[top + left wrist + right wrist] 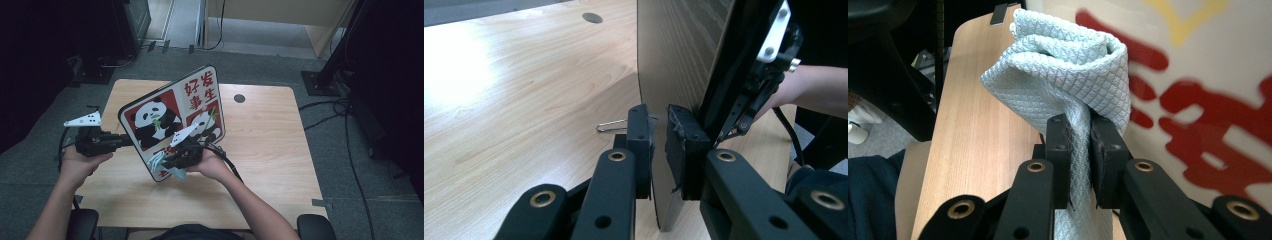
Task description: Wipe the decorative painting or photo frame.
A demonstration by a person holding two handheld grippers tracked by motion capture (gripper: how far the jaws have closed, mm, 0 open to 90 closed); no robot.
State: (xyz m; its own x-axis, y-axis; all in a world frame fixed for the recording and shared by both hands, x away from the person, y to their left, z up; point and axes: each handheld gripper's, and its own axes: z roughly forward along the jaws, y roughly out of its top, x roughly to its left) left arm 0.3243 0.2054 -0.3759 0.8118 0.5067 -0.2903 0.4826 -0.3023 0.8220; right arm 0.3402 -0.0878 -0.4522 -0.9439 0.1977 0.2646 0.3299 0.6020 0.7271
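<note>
While one left claw (659, 145) clamps one panda board (172, 120), one right claw (1079, 150) pinches one cloth (1063, 75).

We see a light wooden surface (270, 135) with rounded corners, standing on grey carpet (360, 200). A dark round grommet hole (239, 98) sits near its far edge, and a small metal paper clip (611, 125) lies flat on the wood.

A pale cloth (1068, 65) with quilted diamond weave, a glossy printed board (172, 120), a smooth wood-grain table (270, 145).
</note>
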